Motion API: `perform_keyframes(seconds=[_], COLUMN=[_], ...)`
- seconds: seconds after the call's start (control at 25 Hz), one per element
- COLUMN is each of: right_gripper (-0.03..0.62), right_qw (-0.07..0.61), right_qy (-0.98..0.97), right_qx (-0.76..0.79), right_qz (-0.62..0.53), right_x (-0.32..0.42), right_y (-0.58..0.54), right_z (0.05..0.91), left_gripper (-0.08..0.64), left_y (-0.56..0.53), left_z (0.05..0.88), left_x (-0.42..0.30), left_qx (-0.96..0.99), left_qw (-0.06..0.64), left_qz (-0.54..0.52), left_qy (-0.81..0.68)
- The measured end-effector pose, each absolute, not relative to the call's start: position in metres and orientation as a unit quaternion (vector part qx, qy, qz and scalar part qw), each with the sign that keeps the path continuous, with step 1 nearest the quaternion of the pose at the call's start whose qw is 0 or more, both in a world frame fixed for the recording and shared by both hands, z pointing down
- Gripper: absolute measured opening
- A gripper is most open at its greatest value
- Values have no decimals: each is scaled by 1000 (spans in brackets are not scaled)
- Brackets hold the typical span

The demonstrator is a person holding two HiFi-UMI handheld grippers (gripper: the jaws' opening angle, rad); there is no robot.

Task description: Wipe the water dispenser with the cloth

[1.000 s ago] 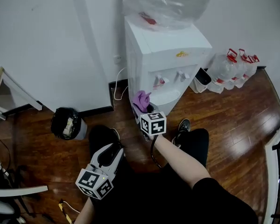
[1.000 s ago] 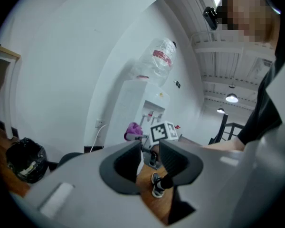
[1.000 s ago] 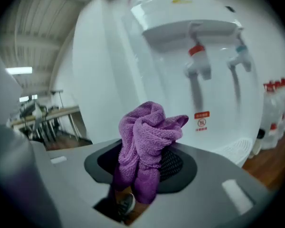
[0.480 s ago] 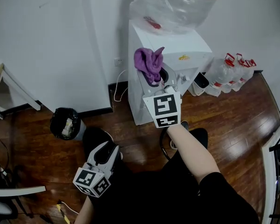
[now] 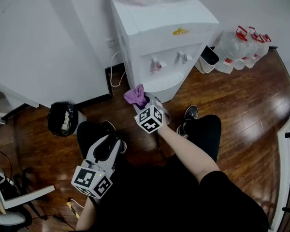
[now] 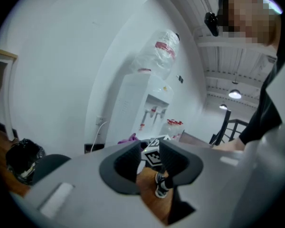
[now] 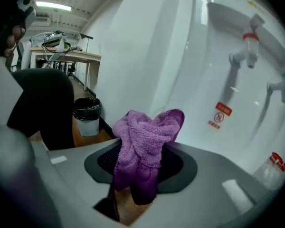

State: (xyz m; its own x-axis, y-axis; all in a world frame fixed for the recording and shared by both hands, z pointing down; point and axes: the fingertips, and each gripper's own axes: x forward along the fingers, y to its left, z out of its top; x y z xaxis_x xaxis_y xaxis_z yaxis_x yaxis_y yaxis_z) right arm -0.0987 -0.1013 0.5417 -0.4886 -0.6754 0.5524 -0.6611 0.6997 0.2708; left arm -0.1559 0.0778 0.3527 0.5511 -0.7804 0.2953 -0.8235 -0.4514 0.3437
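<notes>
Wood-floored corner, water dispenser (image 5: pixel 159 28) ahead.
Right gripper (image 5: pixel 146 102) pinches the bunched cloth (image 5: pixel 135 95) to wipe just ahead; left gripper (image 5: pixel 106 151), slightly spread, idles empty.

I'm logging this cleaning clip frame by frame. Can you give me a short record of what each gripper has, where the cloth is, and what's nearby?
right gripper: shut on the purple cloth
left gripper: jaws slightly apart, nothing between them, held low near the person's lap
water dispenser: white, straight ahead of the person
cloth position: by the dispenser's lower front; contact cannot be told
nearby: black trash bin to the left, water bottles to the right
</notes>
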Motion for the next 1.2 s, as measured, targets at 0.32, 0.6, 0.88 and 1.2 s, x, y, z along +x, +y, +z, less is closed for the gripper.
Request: perform_keyframes(seconds=[0.32, 0.6, 0.88, 1.2], right_gripper=[189, 187, 187, 188], right_qw=[271, 282, 279, 313], right_qy=[-805, -760, -897, -806], right_qx=[514, 562, 322, 473], right_qz=[122, 163, 121, 169], right_x=[64, 116, -104, 57], right_y=[-174, -183, -82, -131], right_z=[549, 555, 552, 607], left_gripper=[143, 143, 143, 143], left_y=[65, 70, 53, -21], left_z=[342, 358, 365, 399], left_x=[-127, -135, -121, -81], left_qx=[854, 834, 851, 902], left_qw=[223, 237, 197, 69], left_qz=[18, 31, 77, 143], left_qy=[-469, -497, -480, -402])
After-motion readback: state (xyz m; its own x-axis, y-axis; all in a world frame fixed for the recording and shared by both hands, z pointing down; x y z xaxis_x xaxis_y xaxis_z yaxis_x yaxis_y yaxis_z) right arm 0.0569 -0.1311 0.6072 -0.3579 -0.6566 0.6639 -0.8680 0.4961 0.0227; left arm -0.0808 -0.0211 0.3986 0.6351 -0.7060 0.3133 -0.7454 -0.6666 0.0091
